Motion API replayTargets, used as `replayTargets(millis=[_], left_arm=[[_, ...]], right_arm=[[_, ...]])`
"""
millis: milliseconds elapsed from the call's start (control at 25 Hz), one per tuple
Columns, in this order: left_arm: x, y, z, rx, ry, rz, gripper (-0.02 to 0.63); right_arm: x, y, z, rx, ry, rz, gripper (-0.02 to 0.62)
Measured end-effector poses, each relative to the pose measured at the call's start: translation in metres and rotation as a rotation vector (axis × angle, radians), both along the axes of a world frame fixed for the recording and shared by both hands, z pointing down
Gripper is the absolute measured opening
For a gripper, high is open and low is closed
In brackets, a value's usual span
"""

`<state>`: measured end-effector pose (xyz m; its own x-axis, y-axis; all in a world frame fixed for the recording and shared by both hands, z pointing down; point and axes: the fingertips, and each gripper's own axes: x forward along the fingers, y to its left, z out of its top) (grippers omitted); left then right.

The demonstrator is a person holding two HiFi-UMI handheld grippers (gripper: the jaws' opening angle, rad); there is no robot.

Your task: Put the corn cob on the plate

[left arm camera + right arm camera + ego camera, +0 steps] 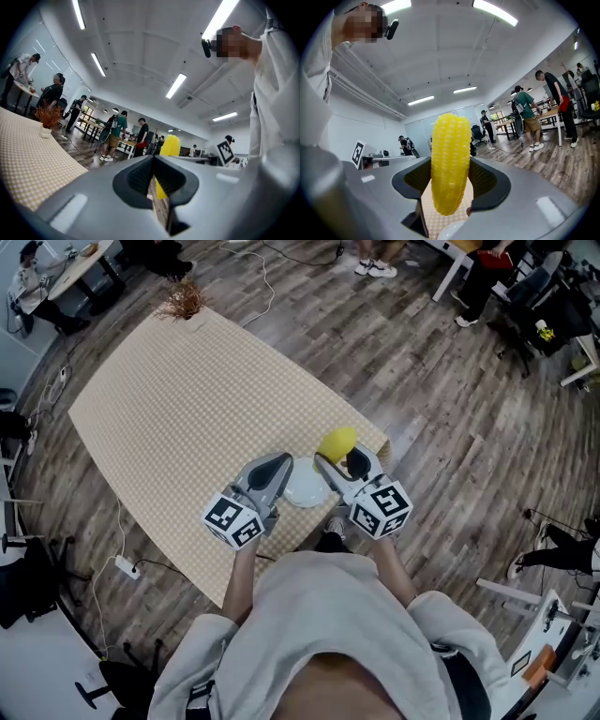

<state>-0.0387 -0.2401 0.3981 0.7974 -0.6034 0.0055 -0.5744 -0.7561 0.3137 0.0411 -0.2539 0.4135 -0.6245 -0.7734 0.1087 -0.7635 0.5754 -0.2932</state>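
Right jaws grasping corn cob (450, 164), left jaws clenched, plate (304, 487) near table (169, 399) edge

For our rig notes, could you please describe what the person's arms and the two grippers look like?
Both the left gripper and the right gripper are smooth grey wedge-shaped shells with dark ribbed pads inside the jaws. Each carries a white cube with black square markers at its rear. No cables show on them. The person wears a light grey top whose sleeves leave the forearms bare.
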Motion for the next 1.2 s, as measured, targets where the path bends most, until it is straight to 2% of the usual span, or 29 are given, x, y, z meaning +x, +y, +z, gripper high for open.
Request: replayTargets(millis=[160, 480, 800, 1200], left_arm=[[-0.001, 0.002, 0.009, -0.011, -0.002, 0.005, 0.008], [-0.010, 0.009, 0.027, -0.057, 0.003, -0.039, 0.008], [-0.028, 0.015, 0.058, -0.132, 0.004, -0.075, 0.008], [-0.038, 0.025, 0.103, -0.218, 0.001, -0.071, 0.008]], right_arm=[[0.000, 0.003, 0.010, -0.029, 0.021, -0.003, 0.244], [0.000, 0.008, 0.030, -0.079, 0.029, -0.024, 0.244], [-0.014, 0.019, 0.068, -0.162, 0.029, -0.049, 0.244], [-0.022, 0.035, 0.119, -0.273, 0.024, -0.042, 0.244]])
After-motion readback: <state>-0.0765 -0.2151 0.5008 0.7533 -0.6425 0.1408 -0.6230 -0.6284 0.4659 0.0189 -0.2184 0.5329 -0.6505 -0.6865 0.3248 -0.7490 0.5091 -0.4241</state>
